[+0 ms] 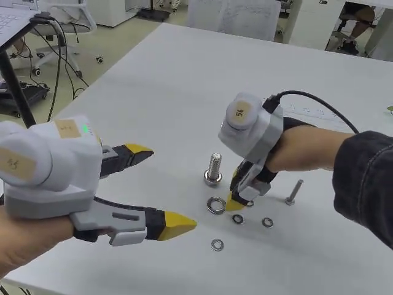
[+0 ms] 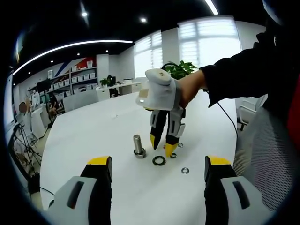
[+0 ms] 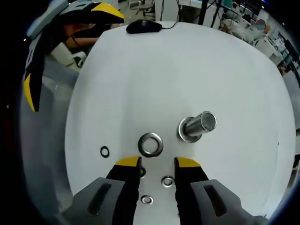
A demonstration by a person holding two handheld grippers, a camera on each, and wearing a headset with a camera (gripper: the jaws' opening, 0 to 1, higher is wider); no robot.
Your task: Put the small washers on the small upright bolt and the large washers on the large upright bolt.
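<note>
One white table (image 1: 178,80), carrying every item below.

Two pairs of hand-held tongs with yellow tips:
- Left tongs (image 1: 161,187): at the near left of the table in the head view. The jaws are spread wide with nothing between them, and they are well apart from both bolts. In the left gripper view they point toward the large bolt and the washers.
- Right tongs (image 1: 234,203): pointing down, with the tips low over the table among the washers. The jaws have a narrow gap and grip nothing.

One large bolt (image 1: 213,169): upright on its head near the middle of the table. It is just beyond the right tongs' tips and carries no washer.

One small bolt (image 1: 295,192): standing to the right of the right tongs, beside the hand that holds them, and carrying no washer.

One large washer (image 1: 215,205): flat on the table in front of the large bolt. It lies just beside the right tongs' tips, and in the right gripper view it sits just ahead of the gap between the jaws.

Four small washers (image 1: 237,219), all flat on the table, placed as the right gripper view shows them:
- one in line with the jaw gap
- one partly hidden by a jaw
- one nearer the camera
- one off to the side, nearer the left tongs
</note>
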